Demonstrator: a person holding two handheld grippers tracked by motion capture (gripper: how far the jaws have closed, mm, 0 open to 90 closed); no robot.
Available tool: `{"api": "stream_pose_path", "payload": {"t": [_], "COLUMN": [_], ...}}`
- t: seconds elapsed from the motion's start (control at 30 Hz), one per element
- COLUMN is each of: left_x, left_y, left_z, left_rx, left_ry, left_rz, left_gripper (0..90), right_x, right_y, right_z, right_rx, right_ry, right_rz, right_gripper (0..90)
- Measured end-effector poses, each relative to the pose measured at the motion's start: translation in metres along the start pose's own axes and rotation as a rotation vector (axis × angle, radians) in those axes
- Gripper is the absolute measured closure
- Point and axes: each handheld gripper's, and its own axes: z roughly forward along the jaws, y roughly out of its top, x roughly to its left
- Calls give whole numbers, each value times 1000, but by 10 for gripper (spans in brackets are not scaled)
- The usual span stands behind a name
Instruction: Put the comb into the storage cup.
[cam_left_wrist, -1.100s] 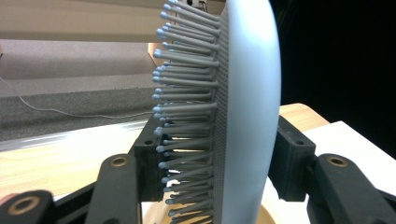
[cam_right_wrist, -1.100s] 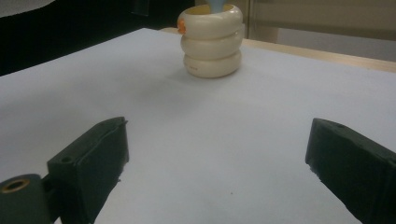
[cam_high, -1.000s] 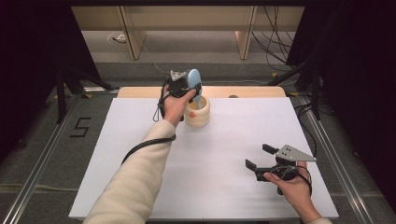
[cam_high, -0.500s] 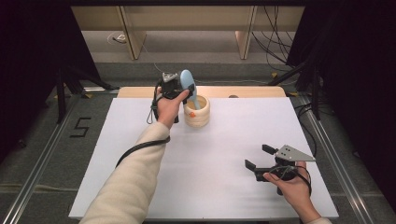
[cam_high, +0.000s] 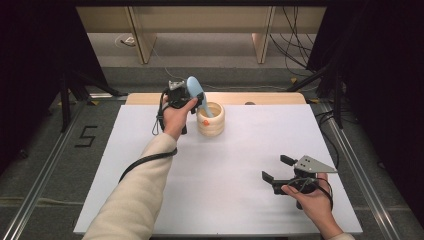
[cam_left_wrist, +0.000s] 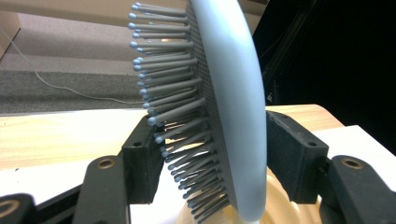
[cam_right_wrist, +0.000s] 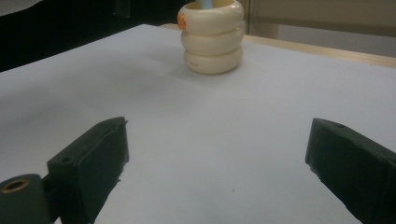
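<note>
Gripping pale blue plastic hairbrush (cam_left_wrist: 233, 107) across paddle head, left tool (cam_high: 187, 100) clenched on it, handle down inside cream ribbed ceramic cup (cam_high: 210, 119). Brush light, stiff, smooth back likely slippery; bristles yield. Cup breakable. Right tool (cam_high: 275, 169) released, well apart from cup.

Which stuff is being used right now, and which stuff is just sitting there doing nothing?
Being used:
- hairbrush, light blue, clamped in the left gripper, handle end down in the holder
- cream holder, ribbed, standing on the white table

Just sitting there:
- right gripper, open, holding nothing, near the table's front
- cables on the floor beyond the table
</note>
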Motion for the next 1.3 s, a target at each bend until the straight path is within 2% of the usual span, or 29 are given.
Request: {"api": "stream_pose_path", "payload": {"t": [0.3,0.4,0.57,0.67,0.73,0.97,1.17,1.3], "left_x": [3,3,2,-2,-3,-7,-7,-3], "left_y": [-1,-1,1,1,1,0,0,-2], "left_z": [-3,-3,-3,-3,-3,-3,-2,-1], "left_rx": [13,22,39,50,61,80,99,108], "left_ry": [-5,-11,-6,-1,9,-2,6,23], "left_rz": [-10,1,7,30,42,89,95,81], "left_gripper": [373,347,207,150,143,0,0,0], "right_x": [0,0,0,0,0,0,0,0], "right_y": [0,0,0,0,0,0,0,0], "right_z": [0,0,0,0,0,0,1,0], "right_rx": [1,2,2,3,1,3,3,3], "right_ry": [-2,-3,-3,-3,-3,-3,-3,-4], "right_rz": [-1,-1,-1,-1,-1,0,1,2], "right_gripper": [70,70,70,70,70,70,70,69]}}
